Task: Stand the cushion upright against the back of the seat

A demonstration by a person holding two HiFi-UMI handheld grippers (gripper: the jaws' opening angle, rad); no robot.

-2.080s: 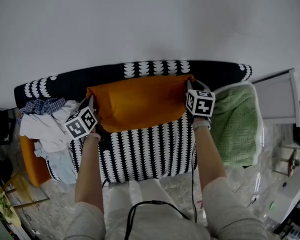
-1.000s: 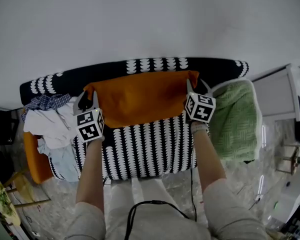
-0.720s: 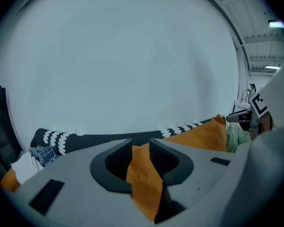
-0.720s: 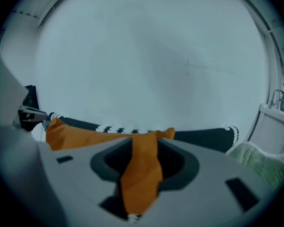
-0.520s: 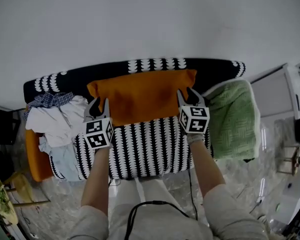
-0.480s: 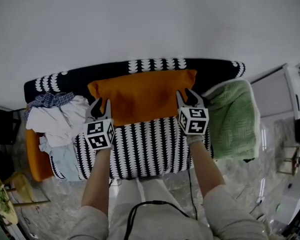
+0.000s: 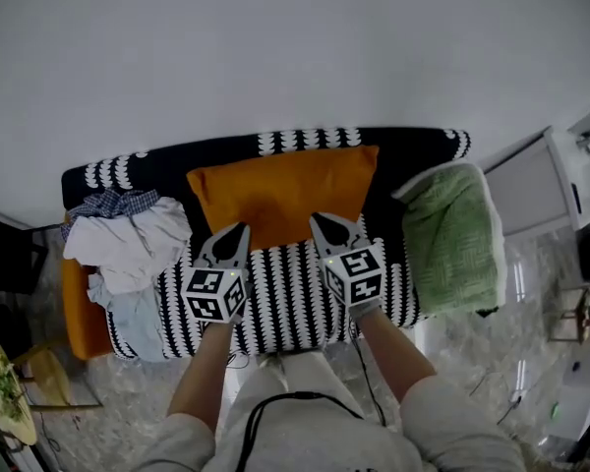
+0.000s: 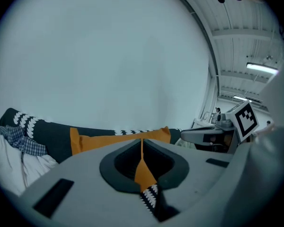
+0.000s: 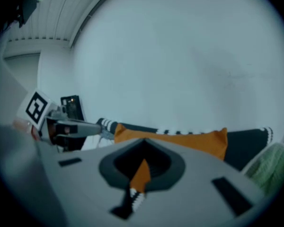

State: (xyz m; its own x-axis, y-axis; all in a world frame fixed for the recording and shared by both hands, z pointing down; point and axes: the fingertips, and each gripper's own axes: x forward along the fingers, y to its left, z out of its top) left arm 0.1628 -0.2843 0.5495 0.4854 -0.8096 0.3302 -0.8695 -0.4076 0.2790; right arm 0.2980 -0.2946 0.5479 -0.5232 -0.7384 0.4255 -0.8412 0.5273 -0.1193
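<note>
Both empty: left gripper jaws just closed, right gripper clenched; unheld orange fabric cushion may slump off black-and-white sofa back

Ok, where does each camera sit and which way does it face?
Head view: on the head, steeply down on sofa; forearms, left gripper, right gripper show, jaws just closed, empty.
Left gripper view: on that gripper, facing the cushion; right gripper at right.
Right gripper view: likewise; left gripper at left.
Shared: all see the orange cushion upright against the backrest.
</note>
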